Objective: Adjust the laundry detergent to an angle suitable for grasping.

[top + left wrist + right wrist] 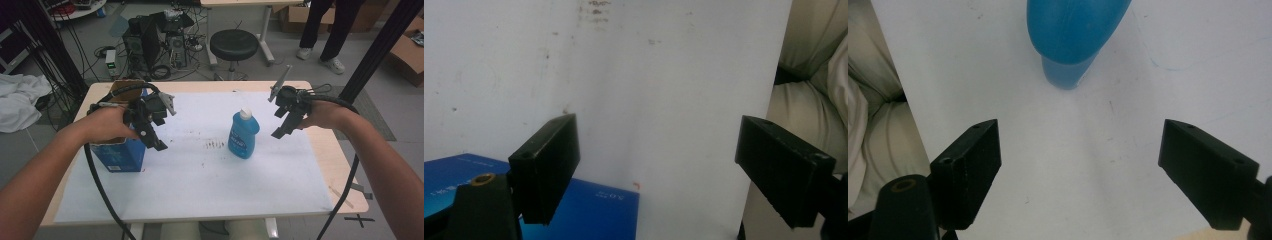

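Observation:
A blue bottle with a white cap (pixel 243 135) stands upright near the middle of the white sheet (pixel 200 175) on the table. Its blue base (pixel 1068 35) is at the top of the right gripper view. A blue box (pixel 120 155) stands at the left of the sheet, and its top (pixel 594 210) lies under the left jaws. My left gripper (pixel 155 137) hovers over the box, open and holding nothing. My right gripper (pixel 282 127) hangs to the right of the bottle, open and apart from it.
A black stool (pixel 234 45), computer towers with cables (pixel 152 45) and a white table stand beyond the table's far edge. A person's legs (pixel 325 30) are at the back right. A black post (pixel 380 45) rises at the right. White cloth (pixel 20 100) lies at the left.

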`<state>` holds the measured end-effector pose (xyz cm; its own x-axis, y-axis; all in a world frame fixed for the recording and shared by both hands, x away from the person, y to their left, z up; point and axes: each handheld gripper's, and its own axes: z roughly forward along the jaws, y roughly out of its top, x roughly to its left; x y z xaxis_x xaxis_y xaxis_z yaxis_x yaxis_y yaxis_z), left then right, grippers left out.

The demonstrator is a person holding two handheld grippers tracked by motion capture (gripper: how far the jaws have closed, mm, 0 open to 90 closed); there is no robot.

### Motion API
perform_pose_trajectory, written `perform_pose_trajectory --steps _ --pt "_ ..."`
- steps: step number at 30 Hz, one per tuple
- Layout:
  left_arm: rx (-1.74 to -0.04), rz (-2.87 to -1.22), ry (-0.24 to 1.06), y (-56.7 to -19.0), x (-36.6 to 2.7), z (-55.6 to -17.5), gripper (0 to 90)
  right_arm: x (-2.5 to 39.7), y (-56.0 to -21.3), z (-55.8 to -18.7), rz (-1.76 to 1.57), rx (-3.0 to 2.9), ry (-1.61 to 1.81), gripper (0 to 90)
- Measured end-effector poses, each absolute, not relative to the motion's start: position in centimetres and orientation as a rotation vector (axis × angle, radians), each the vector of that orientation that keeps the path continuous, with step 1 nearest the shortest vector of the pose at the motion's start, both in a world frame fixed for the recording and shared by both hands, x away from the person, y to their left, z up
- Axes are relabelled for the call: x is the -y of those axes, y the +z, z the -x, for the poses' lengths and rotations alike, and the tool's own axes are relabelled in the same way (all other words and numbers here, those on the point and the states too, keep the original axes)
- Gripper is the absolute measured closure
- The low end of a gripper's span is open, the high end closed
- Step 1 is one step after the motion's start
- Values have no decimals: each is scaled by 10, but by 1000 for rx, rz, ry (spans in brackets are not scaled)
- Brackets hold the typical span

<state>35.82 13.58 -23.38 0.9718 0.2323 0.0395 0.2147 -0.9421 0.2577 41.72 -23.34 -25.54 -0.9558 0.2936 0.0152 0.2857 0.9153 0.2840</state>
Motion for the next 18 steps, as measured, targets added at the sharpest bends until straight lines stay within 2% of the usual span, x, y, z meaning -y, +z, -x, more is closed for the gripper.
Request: perform_pose_trajectory --steps 18 --pt "-337 -2863 118 -231 -135 -350 186 234 -249 -411 -447 -3031 461 171"
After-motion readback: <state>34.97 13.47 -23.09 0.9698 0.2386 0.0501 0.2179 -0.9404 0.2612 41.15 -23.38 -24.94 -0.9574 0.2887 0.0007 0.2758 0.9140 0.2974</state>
